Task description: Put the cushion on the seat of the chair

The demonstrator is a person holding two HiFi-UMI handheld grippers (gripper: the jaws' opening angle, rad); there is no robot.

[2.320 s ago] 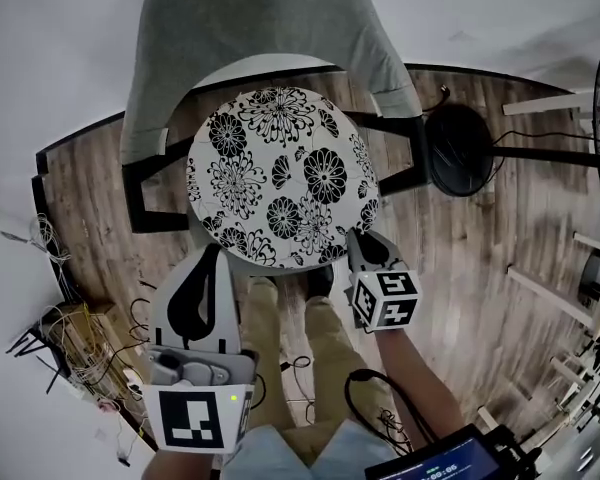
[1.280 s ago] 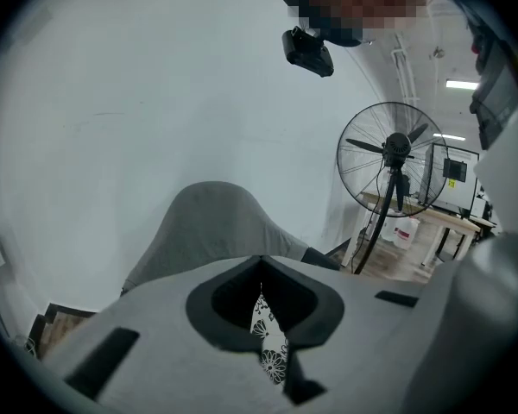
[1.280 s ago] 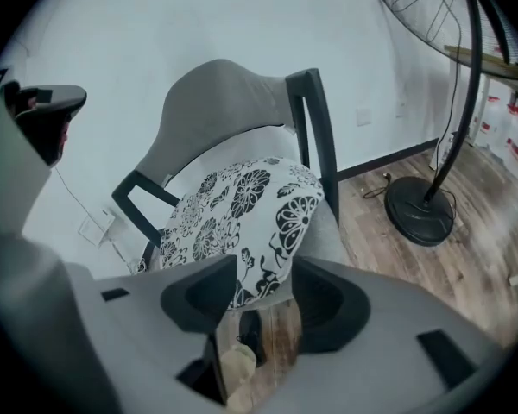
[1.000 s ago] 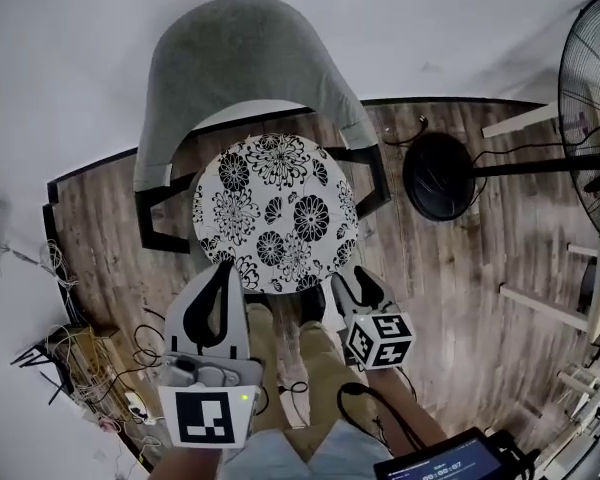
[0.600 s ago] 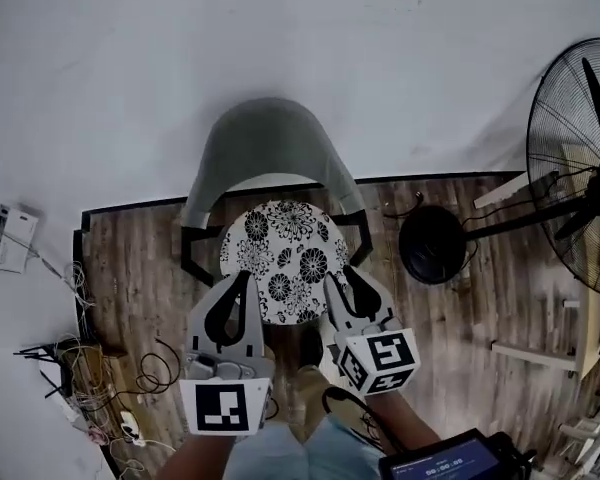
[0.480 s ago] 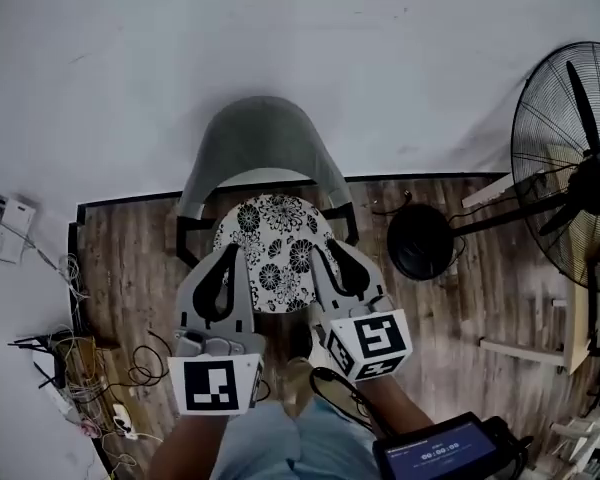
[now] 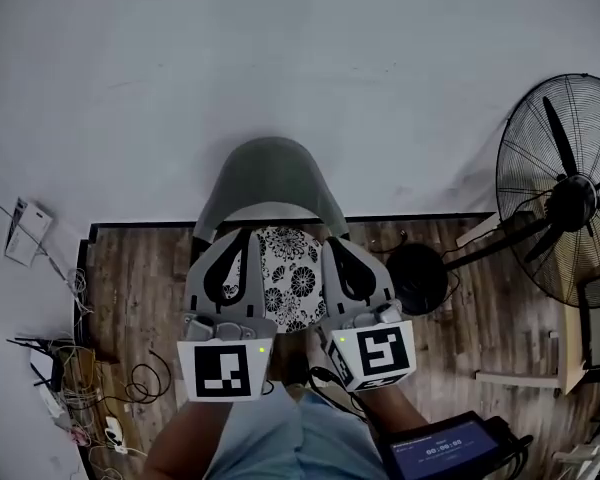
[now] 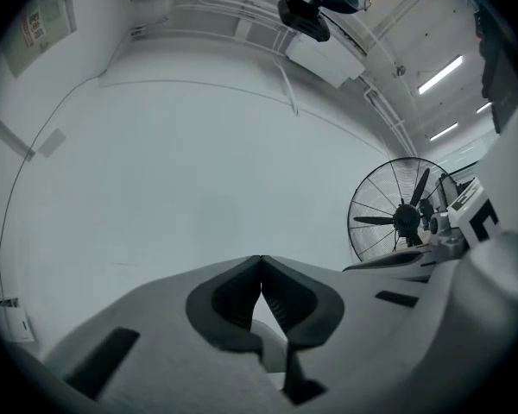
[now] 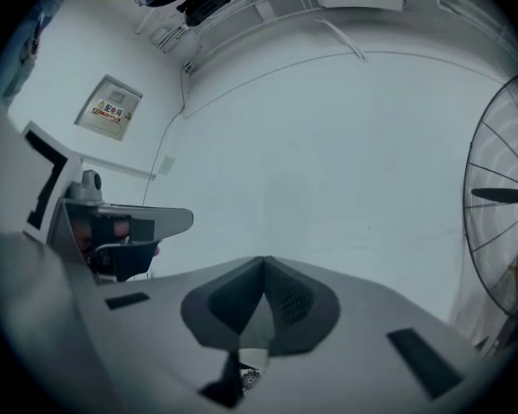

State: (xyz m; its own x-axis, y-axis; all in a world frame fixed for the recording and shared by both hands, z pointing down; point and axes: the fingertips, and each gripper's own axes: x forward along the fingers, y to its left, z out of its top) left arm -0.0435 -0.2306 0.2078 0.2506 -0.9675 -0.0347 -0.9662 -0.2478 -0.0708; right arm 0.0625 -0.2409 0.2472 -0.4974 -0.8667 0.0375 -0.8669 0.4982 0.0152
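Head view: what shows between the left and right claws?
The flower-print cushion, lying on the chair seat, shows between the left claw and right claw in the head view.

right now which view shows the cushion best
The head view: the flowered cushion lies on the chair seat, partly hidden by the left gripper and right gripper. The left gripper view shows only wall and fan. The right gripper view shows at most a tiny patterned sliver below its jaws.
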